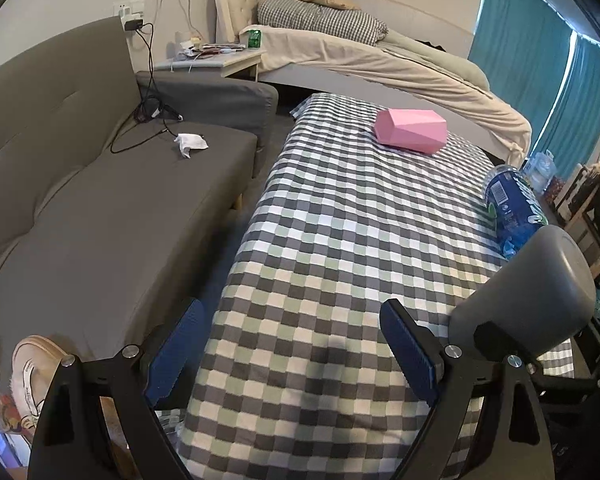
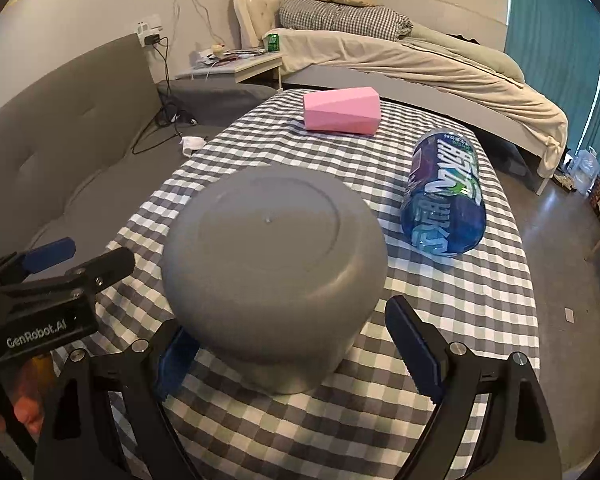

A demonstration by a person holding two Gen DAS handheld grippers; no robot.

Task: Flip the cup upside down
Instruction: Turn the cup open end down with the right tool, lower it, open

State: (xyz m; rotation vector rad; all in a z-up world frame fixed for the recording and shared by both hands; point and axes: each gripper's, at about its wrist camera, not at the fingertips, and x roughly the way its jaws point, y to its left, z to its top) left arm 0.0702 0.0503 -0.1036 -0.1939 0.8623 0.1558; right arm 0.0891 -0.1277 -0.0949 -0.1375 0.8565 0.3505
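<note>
Two tongs are in view above a table [image 2: 480, 320] covered with a grey, white and pale-green checked cloth. One grey cup [image 2: 274, 276] stands upside down on the cloth near the table's near edge, base uppermost, rim against the cloth and slightly tilted toward the camera in the right wrist view. Right tongs [image 2: 296, 354] are spread wide on either side of the cup: the left blue pad [image 2: 176, 364] sits just beside or against the cup wall, contact cannot be confirmed, and the right blue pad [image 2: 416, 354] stands apart from the cup. Left tongs [image 1: 288, 354] are also spread wide and hold nothing; they hang over the table's left edge, with the cup [image 1: 536, 300] just beyond their right finger. In the right wrist view the left tongs [image 2: 60, 258] appear at the left edge of the table, level with the cup. One blue plastic bottle [image 2: 444, 196] lies on its side near the table's right edge, apart from the cup. One pink faceted box [image 2: 342, 116] lies near the table's far edge. Left of the table stands a grey sofa [image 1: 100, 216] carrying a black cable [image 1: 148, 120] and a crumpled white tissue [image 1: 190, 144]. Beyond the far edge is a bed [image 2: 440, 64] with beige covers
</note>
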